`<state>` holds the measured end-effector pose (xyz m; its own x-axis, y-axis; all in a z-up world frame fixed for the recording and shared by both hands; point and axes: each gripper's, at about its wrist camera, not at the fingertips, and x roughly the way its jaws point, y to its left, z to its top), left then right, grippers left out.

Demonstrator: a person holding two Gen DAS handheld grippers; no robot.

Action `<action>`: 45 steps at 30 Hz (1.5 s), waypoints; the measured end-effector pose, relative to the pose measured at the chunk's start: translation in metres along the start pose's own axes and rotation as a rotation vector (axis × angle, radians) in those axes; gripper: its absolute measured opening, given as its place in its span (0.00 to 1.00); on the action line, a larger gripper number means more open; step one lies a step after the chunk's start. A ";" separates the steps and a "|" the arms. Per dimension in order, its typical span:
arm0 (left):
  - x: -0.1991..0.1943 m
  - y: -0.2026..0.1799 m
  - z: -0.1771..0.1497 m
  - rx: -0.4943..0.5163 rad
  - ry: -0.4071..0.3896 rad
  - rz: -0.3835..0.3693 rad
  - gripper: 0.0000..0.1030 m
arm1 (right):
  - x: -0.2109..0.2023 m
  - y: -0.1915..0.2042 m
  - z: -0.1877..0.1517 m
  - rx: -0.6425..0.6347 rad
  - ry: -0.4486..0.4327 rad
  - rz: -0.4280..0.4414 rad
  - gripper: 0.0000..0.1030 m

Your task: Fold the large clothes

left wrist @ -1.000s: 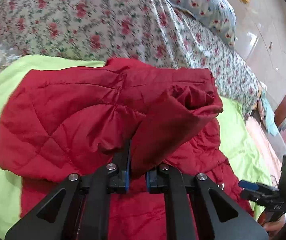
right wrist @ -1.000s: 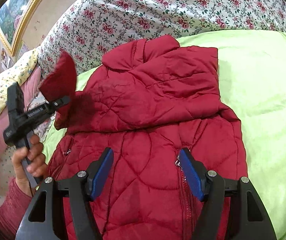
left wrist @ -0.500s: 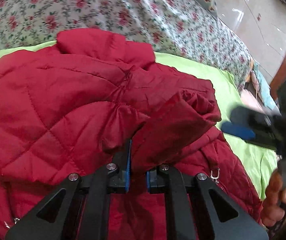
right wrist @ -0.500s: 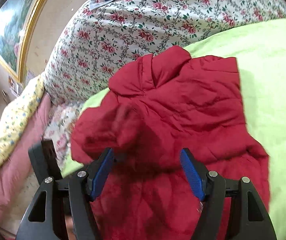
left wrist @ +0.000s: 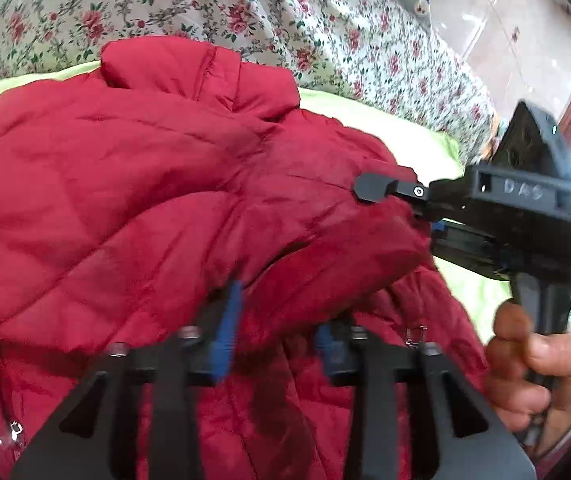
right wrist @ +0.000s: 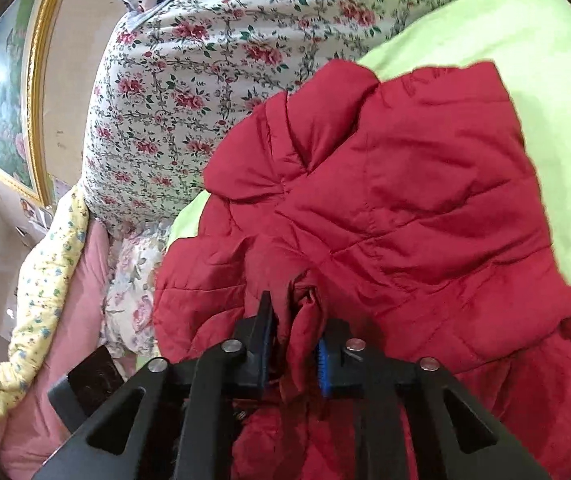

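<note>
Jacket (right wrist: 425,208): we see red quilted padding, rumpled, sleeve folded across, lying on the green sheet (right wrist: 525,28).
Left gripper (left wrist: 277,336): jaws parted, fabric between, grip unclear to us.
Right gripper (right wrist: 295,356): pinching a jacket fold.

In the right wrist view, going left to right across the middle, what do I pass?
Gold-framed painting → floral quilt → red jacket → lime green sheet.
</note>
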<state>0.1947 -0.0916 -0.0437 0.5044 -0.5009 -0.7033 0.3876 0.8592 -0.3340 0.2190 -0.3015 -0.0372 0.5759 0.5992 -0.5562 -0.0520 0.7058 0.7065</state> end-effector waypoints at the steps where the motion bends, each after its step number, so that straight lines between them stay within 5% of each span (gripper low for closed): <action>1: -0.004 0.002 0.000 -0.003 -0.005 -0.003 0.43 | -0.004 0.001 0.000 -0.017 -0.018 -0.009 0.14; 4: -0.018 0.008 0.001 0.003 -0.012 -0.021 0.43 | -0.014 0.001 0.003 -0.046 -0.042 -0.038 0.13; 10: -0.052 0.036 0.013 -0.022 -0.089 0.062 0.43 | -0.029 -0.014 0.008 -0.070 -0.087 -0.134 0.12; 16: -0.058 0.092 0.030 -0.117 -0.138 0.217 0.43 | -0.025 -0.026 0.008 -0.112 -0.093 -0.203 0.12; 19: -0.043 0.118 0.028 -0.155 -0.098 0.256 0.43 | -0.017 -0.025 0.007 -0.161 -0.093 -0.257 0.12; 23: -0.029 0.127 0.021 -0.176 -0.064 0.256 0.43 | -0.016 -0.019 0.006 -0.196 -0.089 -0.325 0.30; 29: -0.021 0.121 0.021 -0.148 -0.062 0.321 0.44 | -0.054 0.030 -0.009 -0.371 -0.288 -0.409 0.37; 32: -0.020 0.122 0.022 -0.154 -0.059 0.330 0.44 | -0.046 0.051 -0.016 -0.463 -0.255 -0.380 0.37; 36: -0.020 0.121 0.023 -0.149 -0.054 0.336 0.44 | -0.003 0.049 -0.030 -0.539 -0.106 -0.373 0.36; 41: -0.026 0.116 0.024 -0.133 -0.047 0.343 0.44 | 0.030 0.008 -0.030 -0.488 -0.017 -0.418 0.35; 45: -0.046 0.102 0.027 -0.135 -0.098 0.277 0.44 | 0.030 0.002 -0.022 -0.453 -0.016 -0.417 0.35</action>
<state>0.2314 0.0158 -0.0288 0.6508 -0.2477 -0.7177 0.1224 0.9671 -0.2228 0.2182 -0.2741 -0.0623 0.6342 0.2347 -0.7367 -0.1595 0.9720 0.1723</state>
